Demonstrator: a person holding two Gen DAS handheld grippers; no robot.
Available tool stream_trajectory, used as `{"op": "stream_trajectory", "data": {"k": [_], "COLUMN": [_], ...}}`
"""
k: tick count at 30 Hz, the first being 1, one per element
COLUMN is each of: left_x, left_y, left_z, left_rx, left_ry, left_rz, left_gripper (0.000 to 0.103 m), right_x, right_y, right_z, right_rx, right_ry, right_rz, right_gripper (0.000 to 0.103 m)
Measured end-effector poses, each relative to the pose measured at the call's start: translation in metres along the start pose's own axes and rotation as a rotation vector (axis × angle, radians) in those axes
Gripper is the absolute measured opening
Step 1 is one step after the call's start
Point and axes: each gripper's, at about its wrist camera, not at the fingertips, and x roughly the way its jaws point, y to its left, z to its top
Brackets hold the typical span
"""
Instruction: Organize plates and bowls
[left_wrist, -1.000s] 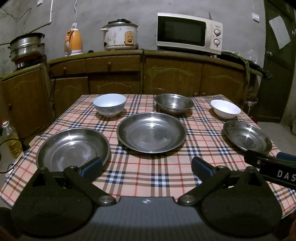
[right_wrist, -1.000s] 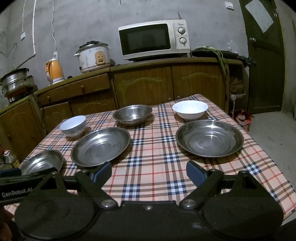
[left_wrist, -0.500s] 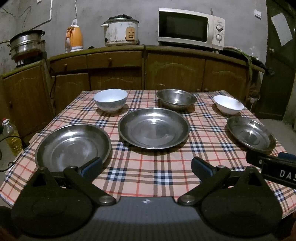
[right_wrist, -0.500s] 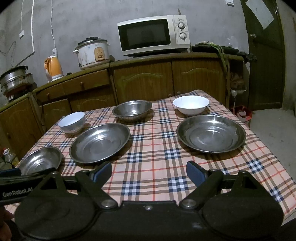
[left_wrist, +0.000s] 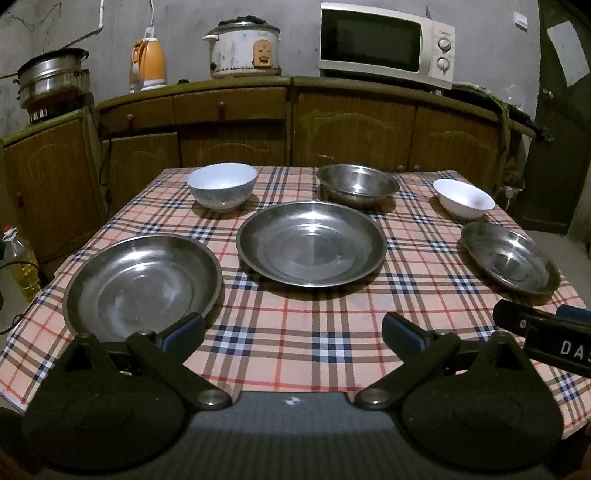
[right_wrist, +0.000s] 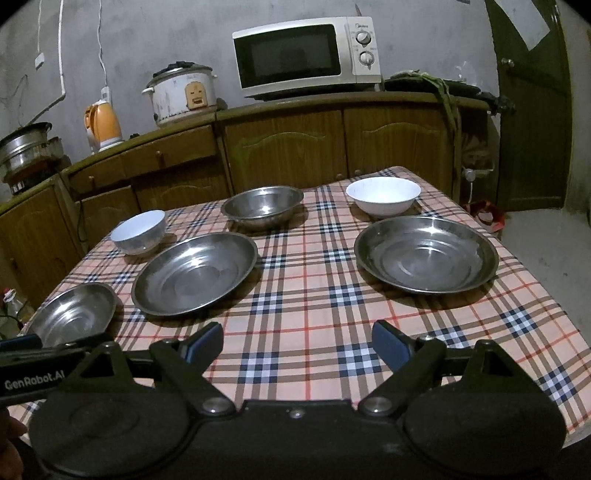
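Steel and china, six pieces, all apart on the checked desk (left_wrist: 314, 332). Left to right, near row: left steel plate (left_wrist: 142, 282), middle steel plate (left_wrist: 311, 248), right steel plate (right_wrist: 426, 254). Far row: pale bowl (left_wrist: 221, 184), steel bowl (left_wrist: 357, 184), white bowl (right_wrist: 383, 195). Left gripper (left_wrist: 291, 332): jaws wide, empty, low over the near edge. Right gripper (right_wrist: 297, 341): jaws wide, empty. Step, as judged: nothing stacked yet; approach. Next move likely calls for pinching a plate rim and nesting like with like.
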Motion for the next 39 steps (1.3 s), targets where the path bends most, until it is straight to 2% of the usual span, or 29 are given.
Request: {"op": "stream_trajectory", "data": {"k": [20, 32, 39], "left_x": [0.04, 0.09, 0.138], "left_y": [0.015, 0.036, 0.05], "left_z": [0.01, 0.06, 0.087], "left_rx": [-0.028, -0.071, -0.074], "left_ry": [0.048, -0.003, 0.031], "left_rz": [0.035, 0.114, 0.143], "left_gripper": [0.103, 0.103, 0.102], "right_x": [0.043, 0.103, 0.15], "right_y": [0.007, 0.014, 0.031], "right_z": [0.005, 0.047, 0.06], "right_rx": [-0.048, -0.032, -0.087], "right_ry": [0.035, 0.012, 0.043], "right_rz": [0.005, 0.043, 0.075], "right_gripper": [0.103, 0.103, 0.103]}}
